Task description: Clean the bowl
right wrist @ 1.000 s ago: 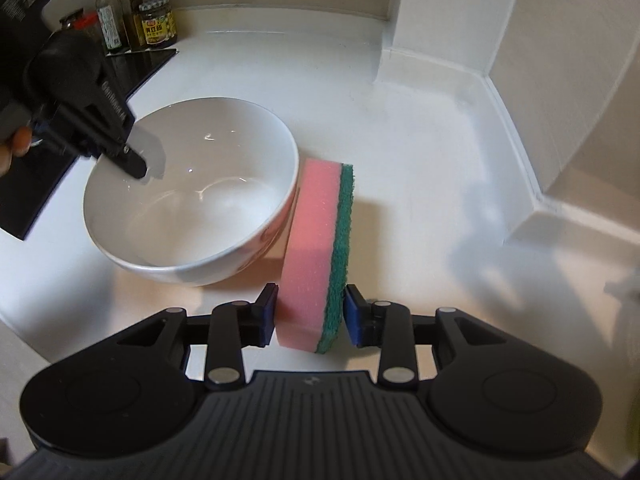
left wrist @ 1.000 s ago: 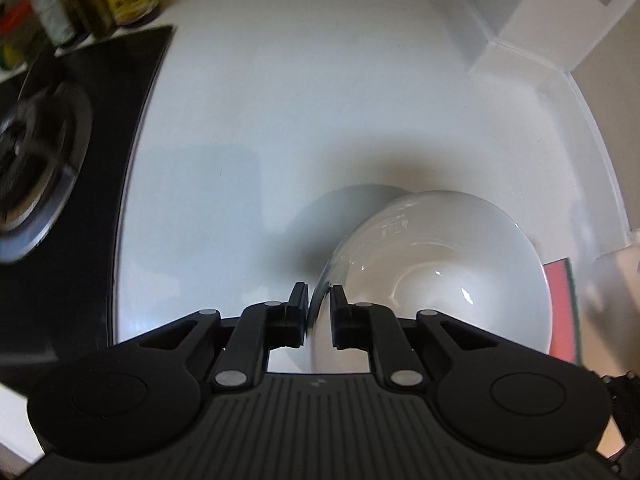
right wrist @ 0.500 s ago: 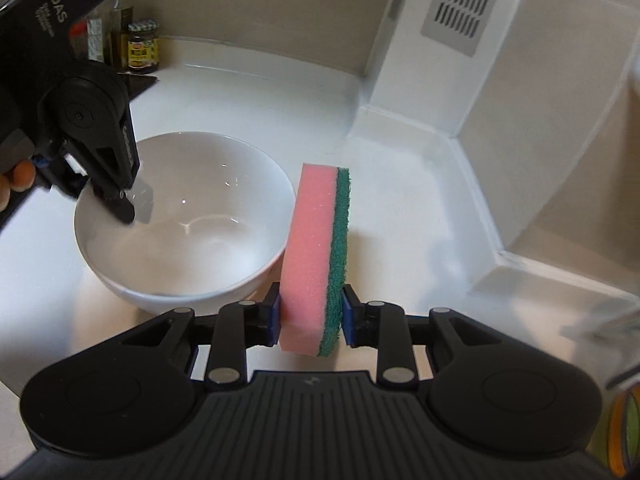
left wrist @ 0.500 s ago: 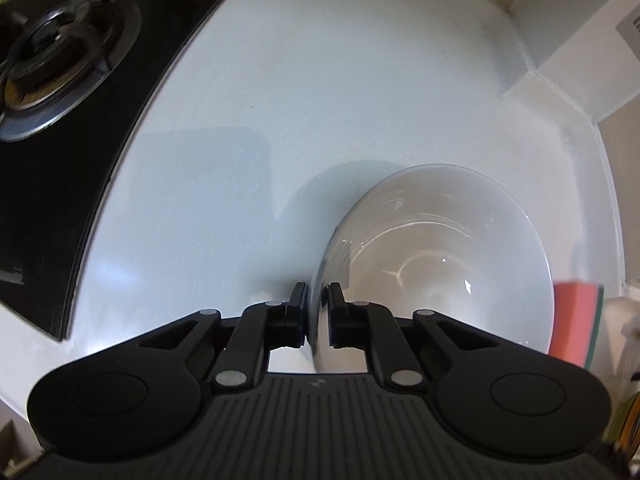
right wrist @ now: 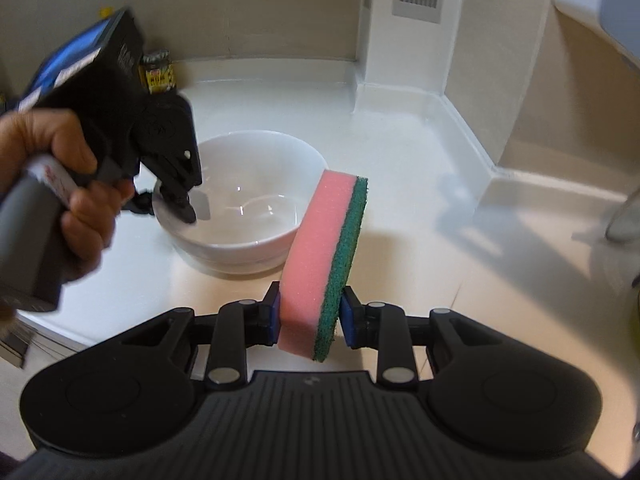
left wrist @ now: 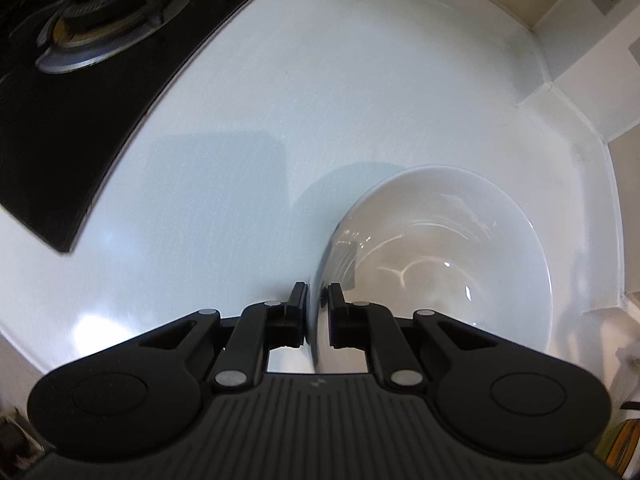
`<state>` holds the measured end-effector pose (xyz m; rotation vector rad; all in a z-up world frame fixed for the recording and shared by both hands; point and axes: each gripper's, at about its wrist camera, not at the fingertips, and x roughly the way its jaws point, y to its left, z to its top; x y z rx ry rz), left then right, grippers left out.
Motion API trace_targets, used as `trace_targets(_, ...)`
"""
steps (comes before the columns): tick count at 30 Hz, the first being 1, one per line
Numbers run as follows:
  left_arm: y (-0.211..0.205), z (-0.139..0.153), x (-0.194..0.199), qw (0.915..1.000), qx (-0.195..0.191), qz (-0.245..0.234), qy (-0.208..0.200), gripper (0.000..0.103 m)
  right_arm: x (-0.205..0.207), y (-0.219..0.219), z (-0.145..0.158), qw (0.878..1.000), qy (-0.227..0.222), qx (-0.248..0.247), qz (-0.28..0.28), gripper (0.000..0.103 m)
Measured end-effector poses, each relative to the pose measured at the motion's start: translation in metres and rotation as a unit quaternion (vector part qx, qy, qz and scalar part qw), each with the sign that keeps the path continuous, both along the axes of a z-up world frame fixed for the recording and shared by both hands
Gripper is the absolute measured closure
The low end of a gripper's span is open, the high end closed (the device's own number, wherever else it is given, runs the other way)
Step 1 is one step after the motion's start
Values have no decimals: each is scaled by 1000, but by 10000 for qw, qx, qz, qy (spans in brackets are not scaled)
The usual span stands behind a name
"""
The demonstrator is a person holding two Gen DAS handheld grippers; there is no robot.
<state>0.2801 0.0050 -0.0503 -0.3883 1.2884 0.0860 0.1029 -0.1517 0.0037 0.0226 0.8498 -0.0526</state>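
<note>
The right gripper (right wrist: 308, 316) was matte black with a ribbed grey top plate, round silver screws on its linkage arms, two embossed discs and blue pads on its fingers (right wrist: 273, 312). The left gripper (left wrist: 316, 312) had the same black body, ribbed plate and silver screws, with dark pads. The bare-skinned left hand (right wrist: 60, 184) gripped a grey handle bearing a white label with red print.
</note>
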Motion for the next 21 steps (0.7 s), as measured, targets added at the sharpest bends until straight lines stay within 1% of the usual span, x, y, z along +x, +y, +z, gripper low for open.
trace_targets(1, -3, -1, -1, 10000, -52, -17, 40, 95, 1, -4, -2, 10000, -8, 45, -41, 78)
trace_targets(3, -7, -1, 2, 9995, -174, -211, 145, 90, 12, -12, -9, 10000, -36, -48, -79, 78)
trace_targets(5, -7, -1, 11, 9988, -197, -379, 254, 89, 25, -19, -15, 9998, -130, -99, -95, 78)
trace_targets(7, -6, 0, 22, 9972, -195, -610, 382, 90, 36, -28, -18, 9998, -106, -163, -67, 78)
trace_targets(10, -4, 5, 46, 9937, 37, -1062, 351, 91, 47, -38, -21, 9999, -50, -117, -47, 78)
trace_targets(14, -3, 17, 77, 9904, 173, -1371, 89, 89, 56, -41, -25, 9998, -61, -174, 88, 78)
trace_targets(15, -4, 19, 85, 9890, 140, -1471, 106, 89, 57, -41, -25, 9998, -64, -169, 97, 78)
trace_targets(18, -6, 23, 102, 9874, 42, -1578, 91, 87, 64, -42, -25, 9998, -23, -99, 168, 78)
trace_targets(21, -10, 27, 102, 9866, 163, -1617, -119, 86, 69, -43, -24, 9997, 6, -128, 194, 78)
